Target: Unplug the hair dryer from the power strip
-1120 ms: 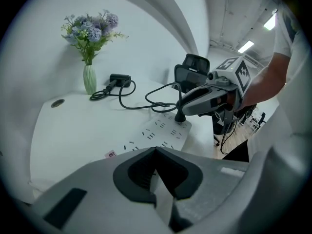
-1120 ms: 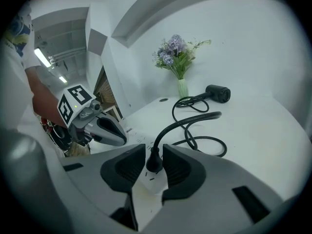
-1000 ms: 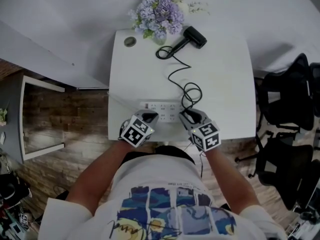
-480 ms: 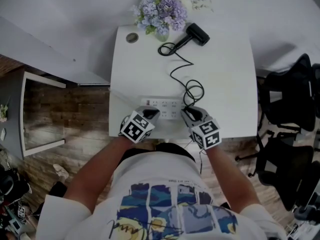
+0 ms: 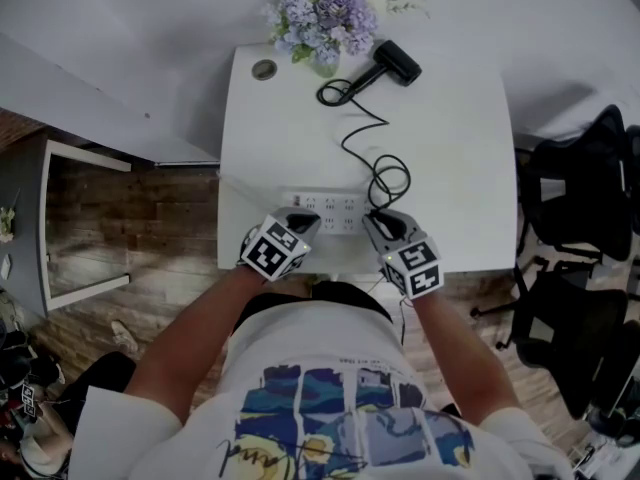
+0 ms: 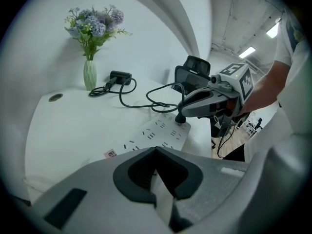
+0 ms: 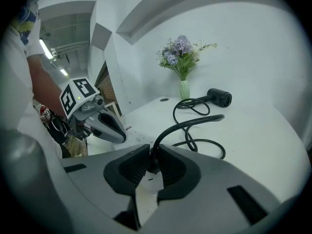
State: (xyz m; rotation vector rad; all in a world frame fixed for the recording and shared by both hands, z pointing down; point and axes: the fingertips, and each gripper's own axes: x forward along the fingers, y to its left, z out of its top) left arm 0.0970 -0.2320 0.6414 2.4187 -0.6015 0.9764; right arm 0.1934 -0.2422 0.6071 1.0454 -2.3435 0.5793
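A white power strip (image 5: pixel 325 213) lies near the table's front edge. The hair dryer's black plug (image 6: pixel 181 118) stands in its right end. Its black cord (image 5: pixel 365 138) loops back to the black hair dryer (image 5: pixel 395 61) at the far edge. My right gripper (image 5: pixel 383 224) is over the plug (image 7: pixel 152 161). Its jaws are closing, and the pads touch the plug on both sides. My left gripper (image 5: pixel 300 222) is shut with nothing in it, its tips (image 6: pixel 155 151) over the strip's left end (image 6: pixel 141 143).
A green vase of purple flowers (image 5: pixel 325 13) stands at the table's far edge beside the dryer. A round cable port (image 5: pixel 263 69) sits in the far left corner. Black office chairs (image 5: pixel 580 228) stand to the right of the table (image 5: pixel 450 148). Wooden floor (image 5: pixel 140 228) shows at the left.
Both grippers keep their places at the power strip. Only the head view has shifted a little.
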